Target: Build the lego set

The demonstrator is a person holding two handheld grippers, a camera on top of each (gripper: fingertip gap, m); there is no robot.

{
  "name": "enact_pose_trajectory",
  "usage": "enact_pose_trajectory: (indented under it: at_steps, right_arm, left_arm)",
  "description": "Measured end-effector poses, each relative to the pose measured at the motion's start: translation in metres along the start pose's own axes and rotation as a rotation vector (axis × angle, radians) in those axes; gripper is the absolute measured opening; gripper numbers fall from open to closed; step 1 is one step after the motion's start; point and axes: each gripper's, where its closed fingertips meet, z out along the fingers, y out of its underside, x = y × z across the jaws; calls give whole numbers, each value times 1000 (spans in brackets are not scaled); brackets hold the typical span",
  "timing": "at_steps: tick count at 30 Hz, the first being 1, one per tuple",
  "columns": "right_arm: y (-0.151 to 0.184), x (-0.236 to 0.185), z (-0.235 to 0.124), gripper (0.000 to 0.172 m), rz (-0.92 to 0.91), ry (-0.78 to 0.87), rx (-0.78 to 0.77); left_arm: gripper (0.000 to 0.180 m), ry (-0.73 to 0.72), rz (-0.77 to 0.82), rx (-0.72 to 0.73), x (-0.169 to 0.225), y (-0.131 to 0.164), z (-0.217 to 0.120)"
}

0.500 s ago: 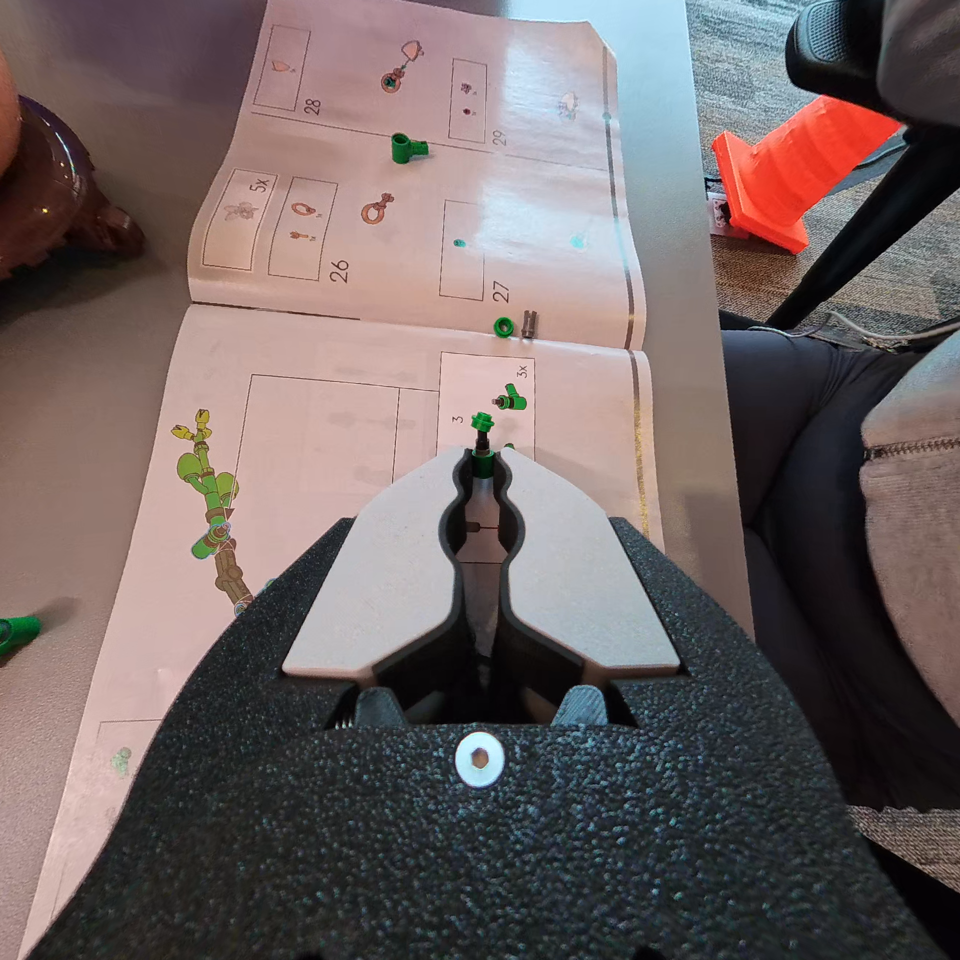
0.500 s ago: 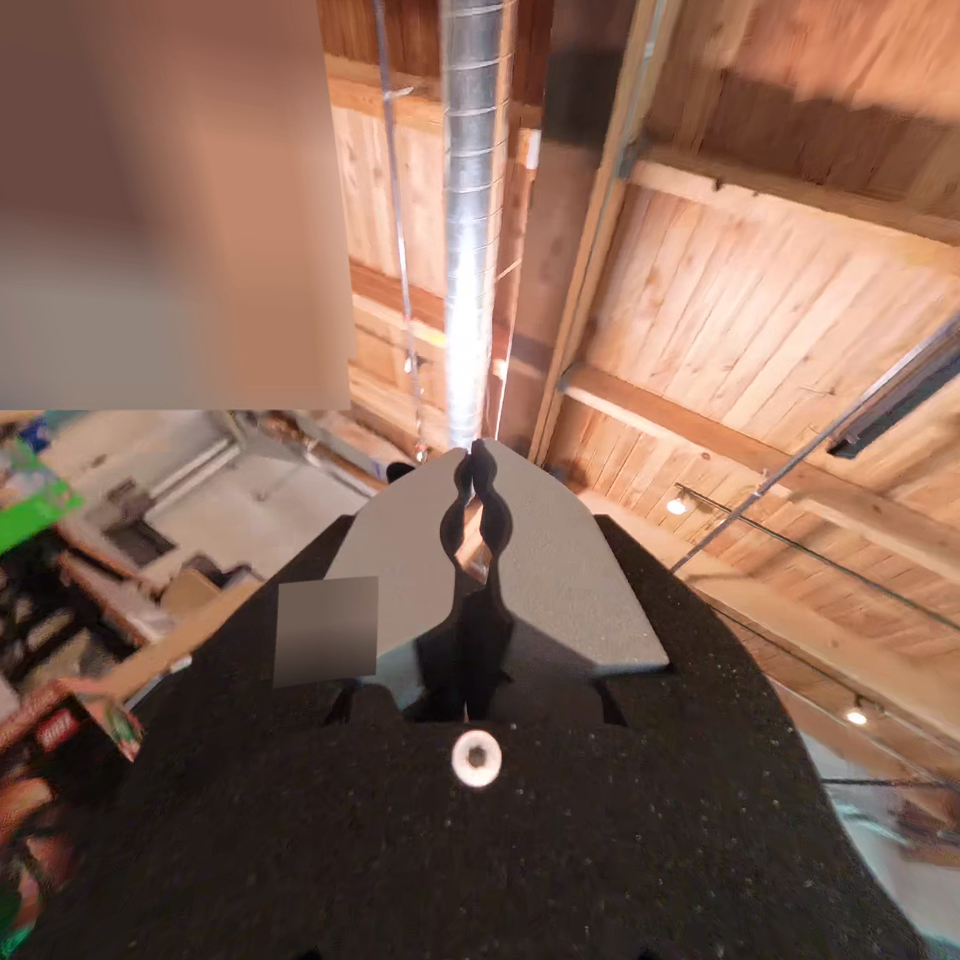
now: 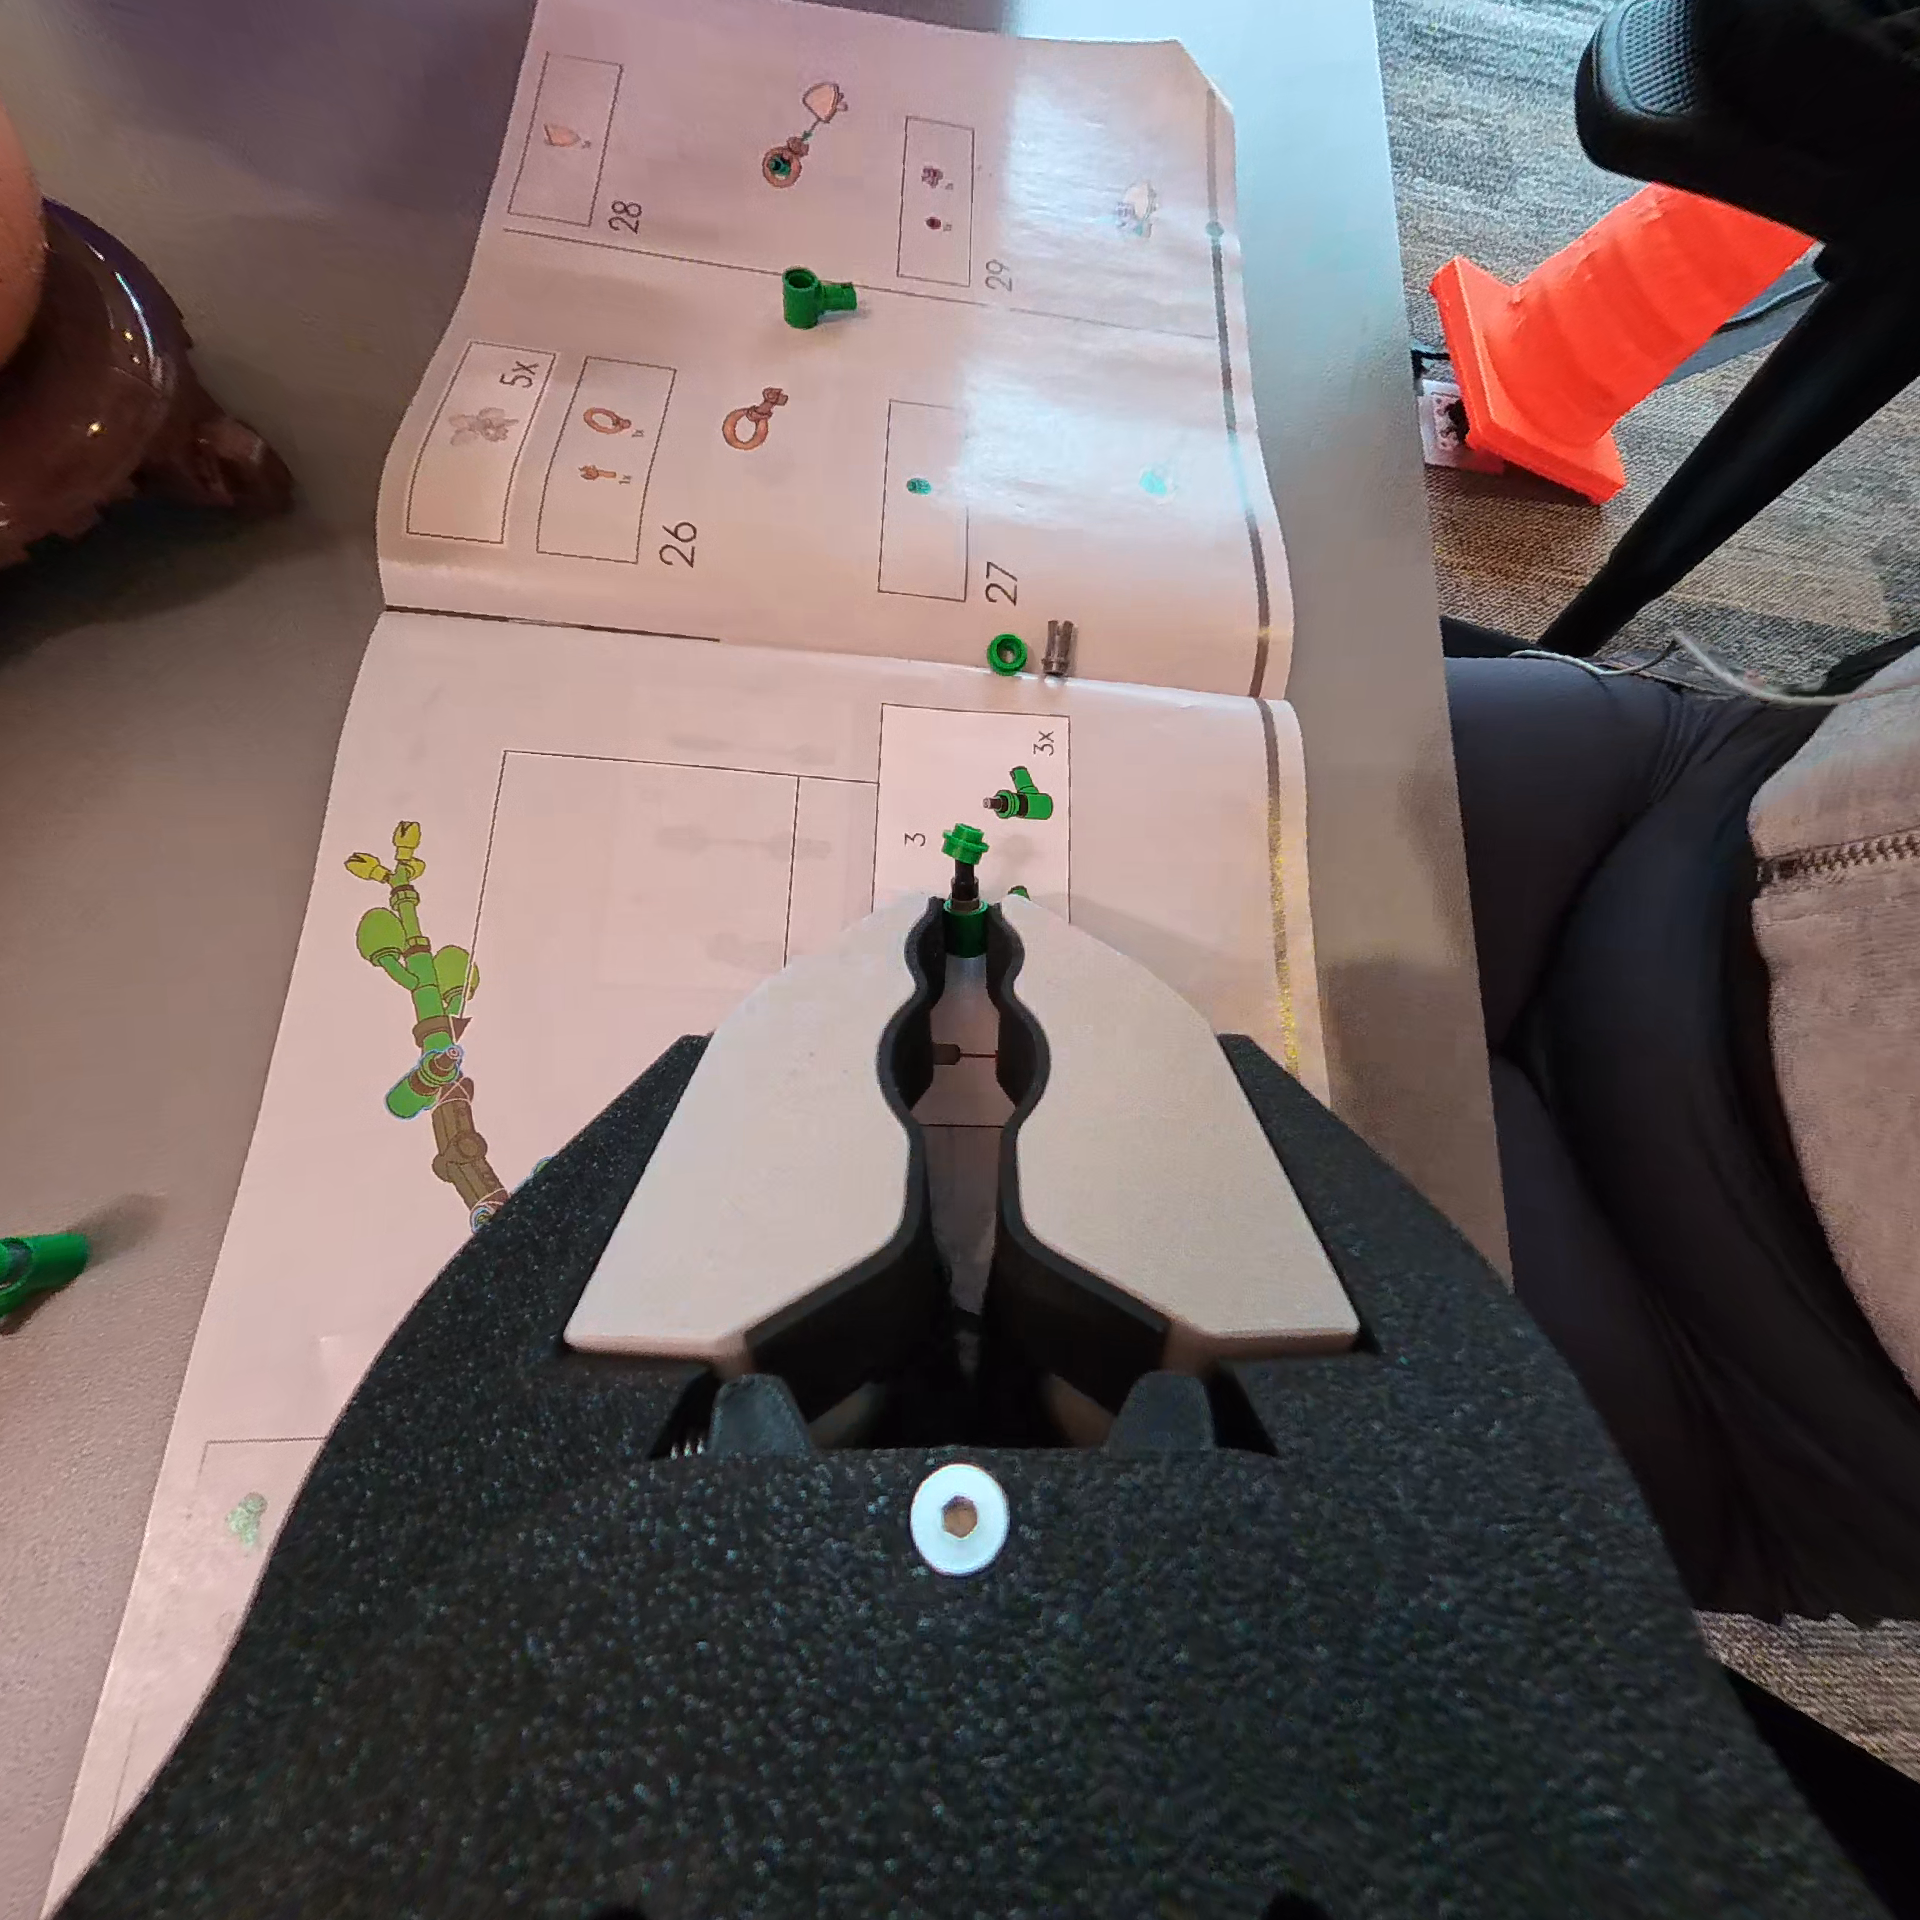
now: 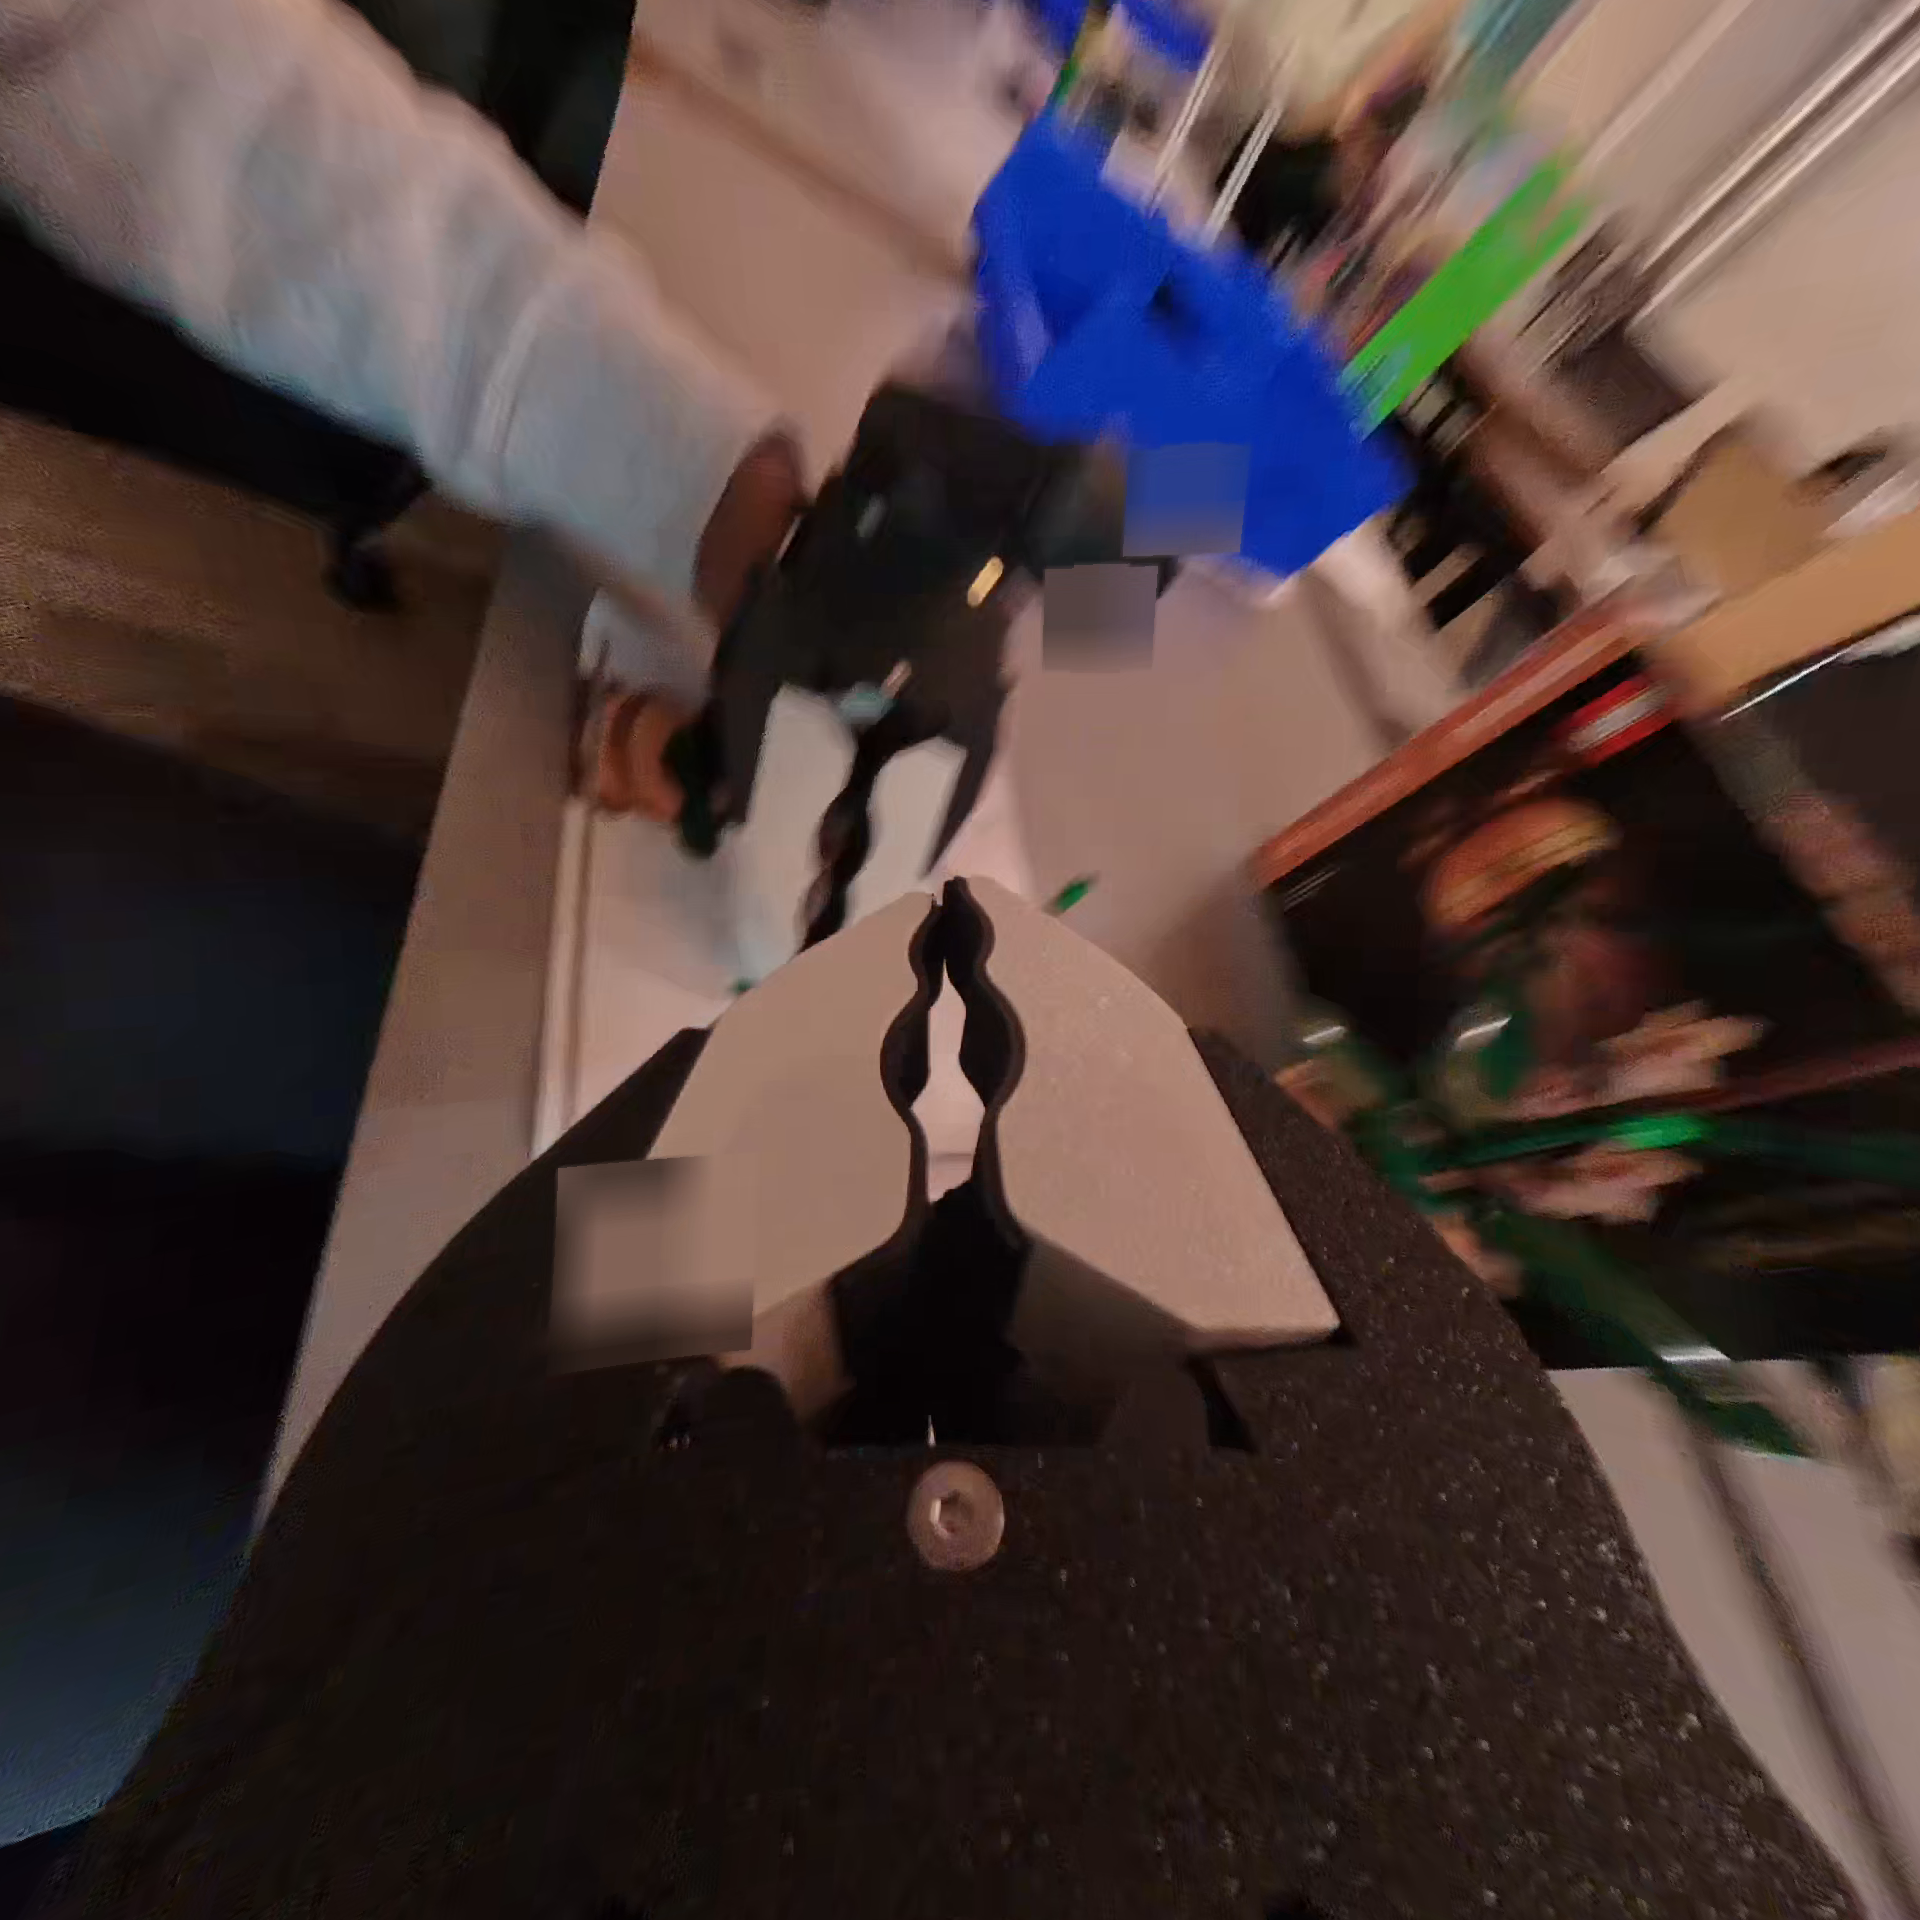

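Fingertips of my left gripper [image 3: 968, 920] pinch a small green peg assembly [image 3: 964, 883] above the open instruction booklet [image 3: 644, 790] on the table [image 3: 156, 727], while my right gripper [image 4: 948, 906] is pressed together, bare.

Orange cone [image 3: 1590, 343] on carpet [image 3: 1507, 125] R of bench [image 3: 208, 727], beside black chair leg [image 3: 1714, 447]. Glossy purple-brown pot [image 3: 94, 416] at bench's far L. Dark trousers [image 3: 1621, 1039] & grey zip top [image 3: 1849, 935] by R edge. R view, all blurred: blue bin [image 4: 1153, 353], dark printed box [image 4: 1610, 1039].
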Motion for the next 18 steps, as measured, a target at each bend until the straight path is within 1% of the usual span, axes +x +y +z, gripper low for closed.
enact_pose_trajectory:
  at_steps: [3, 6, 9, 18]
  right_arm:
    - [46, -38, 40, 0, 213, -139, -93]
    - [65, -46, 57, 0, 327, -185, -148]
    - [70, -45, 62, 0, 403, -228, -135]
    - [69, -44, 69, 0, 439, -251, -95]
  left_arm:
    - [6, -3, 3, 0, 0, 0, 0]
    - [6, -3, 4, 0, 1, 0, 0]
    - [6, -9, 11, -1, 0, 0, 0]
    - [7, -12, 15, -1, -1, 0, 0]
